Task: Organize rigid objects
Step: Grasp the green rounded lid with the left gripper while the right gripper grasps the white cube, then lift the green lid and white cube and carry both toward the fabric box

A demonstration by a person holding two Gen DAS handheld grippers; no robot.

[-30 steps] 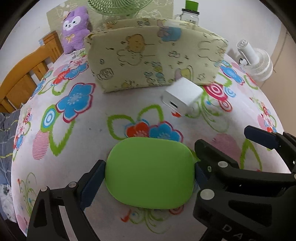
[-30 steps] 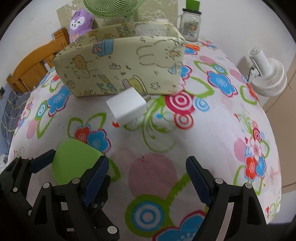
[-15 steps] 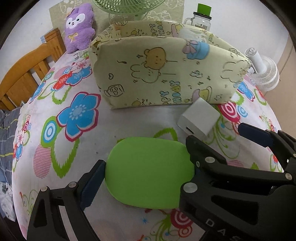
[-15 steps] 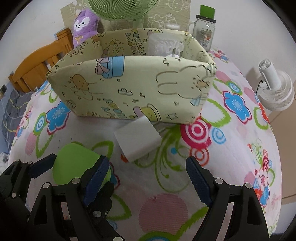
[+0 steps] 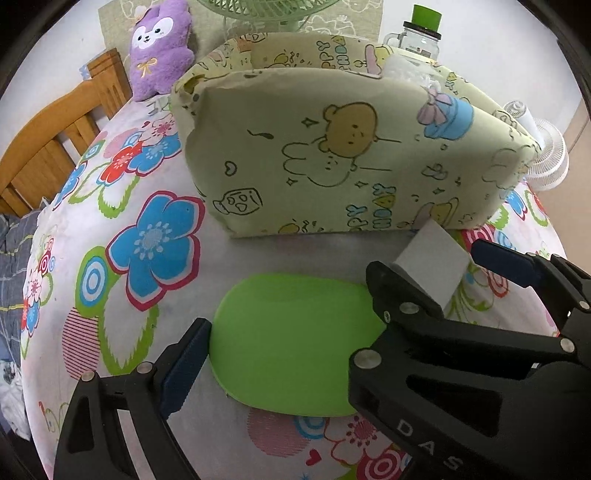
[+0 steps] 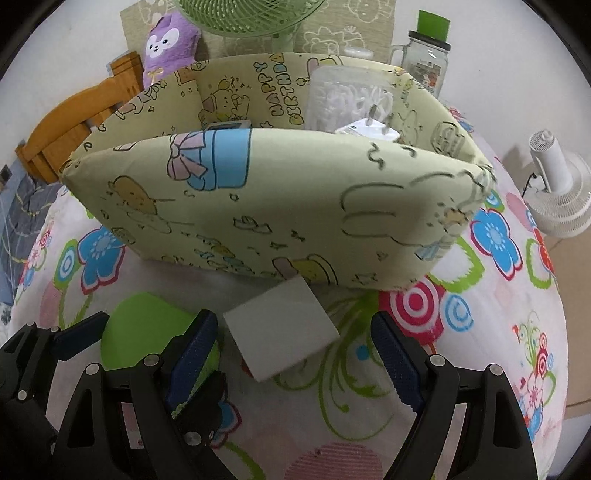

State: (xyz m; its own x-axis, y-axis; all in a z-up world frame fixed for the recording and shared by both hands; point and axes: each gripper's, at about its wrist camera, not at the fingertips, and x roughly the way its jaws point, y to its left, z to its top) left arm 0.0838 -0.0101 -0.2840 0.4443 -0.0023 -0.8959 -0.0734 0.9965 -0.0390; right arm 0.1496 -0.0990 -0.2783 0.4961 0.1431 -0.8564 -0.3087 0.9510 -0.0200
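A round surface (image 5: 92, 229) covered in a white cloth printed with bright blue, red and green flowers is filling both views. A large pale yellow fabric storage box (image 5: 332, 162) with cartoon bears and "Happy Birthday" lettering is sitting on it, open at the top. Seen from the right wrist, the box (image 6: 280, 206) is holding a clear plastic container (image 6: 343, 99), a white plug adapter (image 6: 369, 129) with its metal prongs pointing up, and a small grey-edged item that is too hidden to identify.

Behind the box, a purple plush rabbit (image 5: 159, 48), a green fan (image 6: 243, 18), and a glass jar with a green lid (image 6: 424, 62) are standing near the far edge. A white fan (image 6: 557, 199) is sitting off to the right, and a wooden chair back (image 5: 51, 140) is showing on the left.

In front of the box, a flat green rounded plastic case (image 5: 291, 343) is lying on the cloth. The left tongs (image 5: 288, 347) are pinching this case, one blue-padded finger touching each side. Just beside it to the right, a white cube-shaped charger block (image 6: 280, 328) is resting on the cloth, close to the foot of the box. The right tongs (image 6: 295, 354) are spread wide, with the white block lying between the two fingers (image 6: 395, 354) and not touching either one. In the left wrist view, the same white block (image 5: 432, 262) is peeking out behind the right tongs.
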